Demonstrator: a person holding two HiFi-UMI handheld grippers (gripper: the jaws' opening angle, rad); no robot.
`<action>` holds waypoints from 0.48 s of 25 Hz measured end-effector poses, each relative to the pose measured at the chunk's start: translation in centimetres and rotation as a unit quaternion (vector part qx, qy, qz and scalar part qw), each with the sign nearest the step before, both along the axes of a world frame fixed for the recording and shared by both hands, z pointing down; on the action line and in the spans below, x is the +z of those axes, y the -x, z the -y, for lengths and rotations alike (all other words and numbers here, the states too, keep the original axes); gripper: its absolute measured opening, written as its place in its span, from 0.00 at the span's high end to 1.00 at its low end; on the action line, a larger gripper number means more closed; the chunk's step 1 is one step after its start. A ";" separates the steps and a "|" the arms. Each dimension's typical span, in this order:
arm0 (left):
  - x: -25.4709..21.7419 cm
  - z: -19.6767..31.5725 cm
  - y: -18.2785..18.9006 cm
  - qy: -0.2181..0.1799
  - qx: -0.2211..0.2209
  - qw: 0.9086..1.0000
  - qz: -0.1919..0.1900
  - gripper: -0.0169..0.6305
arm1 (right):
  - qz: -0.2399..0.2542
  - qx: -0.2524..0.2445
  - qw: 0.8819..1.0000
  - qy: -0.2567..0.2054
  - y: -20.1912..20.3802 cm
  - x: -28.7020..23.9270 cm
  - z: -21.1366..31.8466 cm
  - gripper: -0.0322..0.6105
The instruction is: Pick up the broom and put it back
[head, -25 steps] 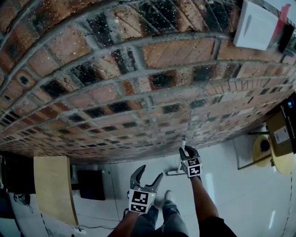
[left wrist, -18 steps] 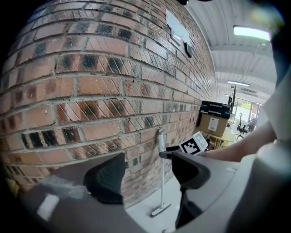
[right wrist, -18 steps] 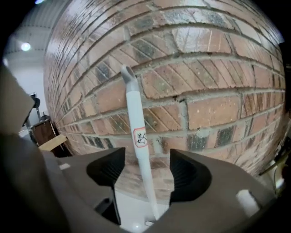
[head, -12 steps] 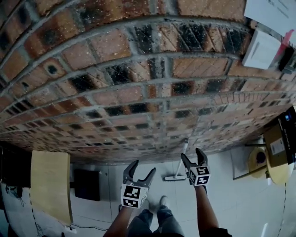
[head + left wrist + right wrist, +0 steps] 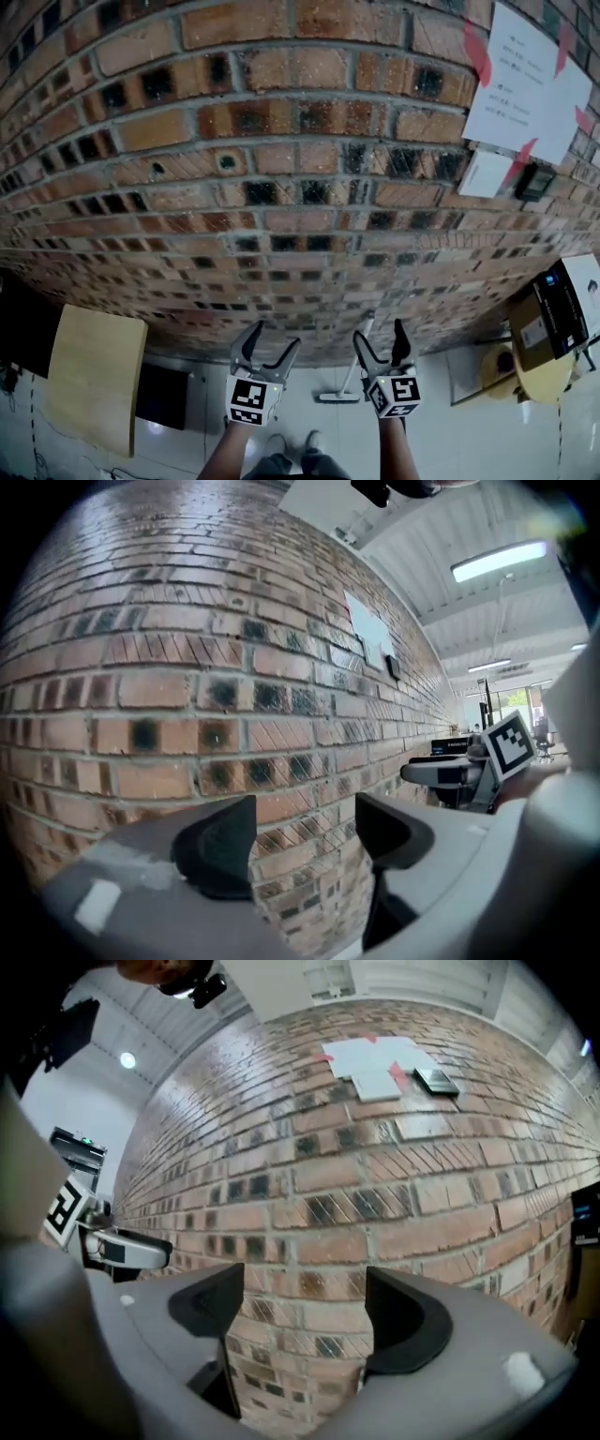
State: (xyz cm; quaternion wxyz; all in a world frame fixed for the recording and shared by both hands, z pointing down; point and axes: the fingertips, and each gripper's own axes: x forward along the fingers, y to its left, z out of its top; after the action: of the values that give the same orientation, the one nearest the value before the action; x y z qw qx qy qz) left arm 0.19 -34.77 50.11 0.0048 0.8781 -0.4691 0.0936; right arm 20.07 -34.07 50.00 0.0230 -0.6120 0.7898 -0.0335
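The broom (image 5: 336,397) leans upright against the brick wall (image 5: 281,187), its white handle running up to the wall and its flat head on the pale floor. My right gripper (image 5: 380,332) hovers just right of the handle without touching it. Its jaws are opening, and in the right gripper view only bricks show between them (image 5: 305,1288). My left gripper (image 5: 272,337) is held up to the left of the broom, open and empty; in its own view it (image 5: 300,822) faces the wall. Each gripper shows at the edge of the other's view.
A light wooden board (image 5: 89,375) and a dark box (image 5: 161,398) stand at the lower left. White papers (image 5: 525,89) are taped to the wall at upper right. A round yellow table (image 5: 539,370) with a black box (image 5: 553,314) sits at right. My feet (image 5: 291,442) are below.
The right gripper let go of the broom handle and its jaws spread. Both grippers rose, and the view tilted up the wall. The broom stays leaning against the wall.
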 end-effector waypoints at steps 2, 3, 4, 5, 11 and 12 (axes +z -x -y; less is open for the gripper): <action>-2.2 -1.4 1.5 -0.020 -0.011 1.000 -0.006 0.46 | -0.008 0.001 1.000 -0.016 1.7 -2.5 -1.5 0.33; -3.2 -2.2 2.3 -0.028 -0.017 0.999 -0.008 0.46 | -0.013 0.004 1.000 -0.022 2.5 -3.6 -2.3 0.33; -4.1 -2.9 3.2 -0.036 -0.023 0.999 -0.007 0.46 | -0.015 0.008 0.999 -0.029 3.3 -4.5 -3.1 0.33; -5.0 -3.7 3.9 -0.045 -0.029 0.999 -0.005 0.46 | -0.016 0.013 0.999 -0.037 4.0 -5.3 -3.8 0.33; -7.8 -7.4 7.3 -0.079 -0.055 0.995 -0.011 0.46 | 0.007 0.023 0.999 -0.040 8.0 -7.1 -7.5 0.33; -7.9 -8.0 7.7 -0.079 -0.055 0.995 -0.016 0.46 | 0.007 0.026 0.999 -0.041 8.5 -7.2 -8.2 0.33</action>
State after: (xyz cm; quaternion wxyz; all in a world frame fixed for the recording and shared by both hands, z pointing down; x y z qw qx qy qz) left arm -7.49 -26.75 42.18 -0.0520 0.8502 -0.5222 0.0416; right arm 11.56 -25.87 42.79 0.0548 -0.6309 0.7739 -0.0050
